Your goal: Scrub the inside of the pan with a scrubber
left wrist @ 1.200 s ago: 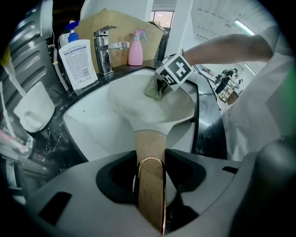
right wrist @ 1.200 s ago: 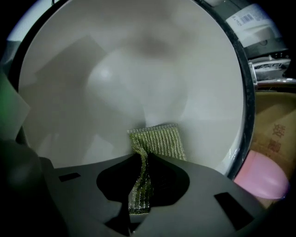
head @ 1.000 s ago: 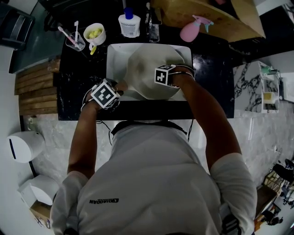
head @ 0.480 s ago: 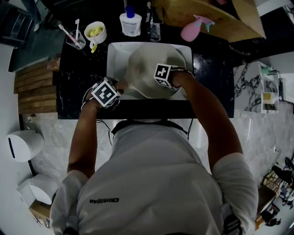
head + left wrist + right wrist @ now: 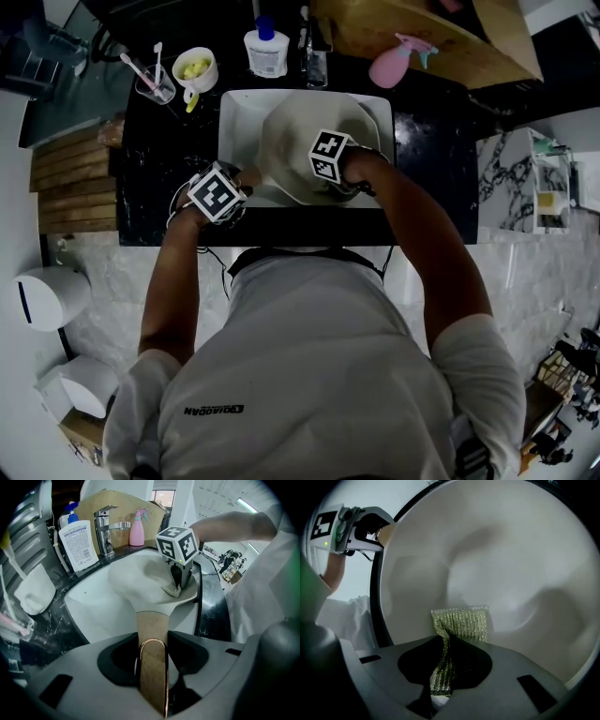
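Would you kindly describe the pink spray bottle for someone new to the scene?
Find the white rectangular sink in the black counter. Behind it, right of the chrome tap, stands the pink plastic spray bottle. Only it is pink; the white blue-capped bottle stands left of the tap.

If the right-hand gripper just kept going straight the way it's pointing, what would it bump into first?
The pan, on its pale inner wall: the green scrubber pinched in the right gripper would press into it first, and seems to touch it now.

I count one pan (image 5: 291, 141), one scrubber (image 5: 461, 623), one sink (image 5: 234, 112), one tap (image 5: 104, 524), one pink spray bottle (image 5: 389, 61), one pump bottle (image 5: 265, 49), one white cup (image 5: 194, 67).
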{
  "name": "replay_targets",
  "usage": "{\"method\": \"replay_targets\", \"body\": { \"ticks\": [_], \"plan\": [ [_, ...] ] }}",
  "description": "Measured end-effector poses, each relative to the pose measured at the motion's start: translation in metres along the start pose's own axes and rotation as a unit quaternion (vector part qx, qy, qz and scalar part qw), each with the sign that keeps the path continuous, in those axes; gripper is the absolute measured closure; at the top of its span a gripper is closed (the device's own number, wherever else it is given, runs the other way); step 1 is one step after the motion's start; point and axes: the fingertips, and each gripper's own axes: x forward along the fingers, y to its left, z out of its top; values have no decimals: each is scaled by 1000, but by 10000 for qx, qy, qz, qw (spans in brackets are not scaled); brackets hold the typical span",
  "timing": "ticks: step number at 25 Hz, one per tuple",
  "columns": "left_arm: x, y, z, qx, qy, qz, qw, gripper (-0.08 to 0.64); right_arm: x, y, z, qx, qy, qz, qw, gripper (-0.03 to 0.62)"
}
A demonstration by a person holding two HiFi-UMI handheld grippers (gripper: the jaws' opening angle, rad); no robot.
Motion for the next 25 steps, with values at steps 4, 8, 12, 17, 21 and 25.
{"method": "replay_targets", "body": {
  "ticks": [4, 8, 12, 17, 21, 25],
  "plan": [
    [0, 0, -1, -16, 44, -4, 10000, 365, 0, 17, 11, 204, -312, 586, 9976, 514],
    [-1, 0, 0, 7, 57, 9, 10000, 365, -2, 30, 17, 443, -551, 1146, 9909, 514],
    [-11, 2, 7, 77, 92, 110, 9999, 365, -8, 42, 23, 616, -769, 1688, 9807, 514],
    [2, -1, -3, 78, 151, -4, 9999, 367, -17, 57, 31, 667, -1040, 2253, 9664, 514],
    [0, 1, -2, 78, 135, 60, 9999, 367, -27, 55, 37, 556, -1436, 2237, 9624, 514],
    [0, -3, -3, 32, 188, -28, 9998, 368, -55, 41, 49, 347, -2426, 1434, 9588, 518]
  ]
}}
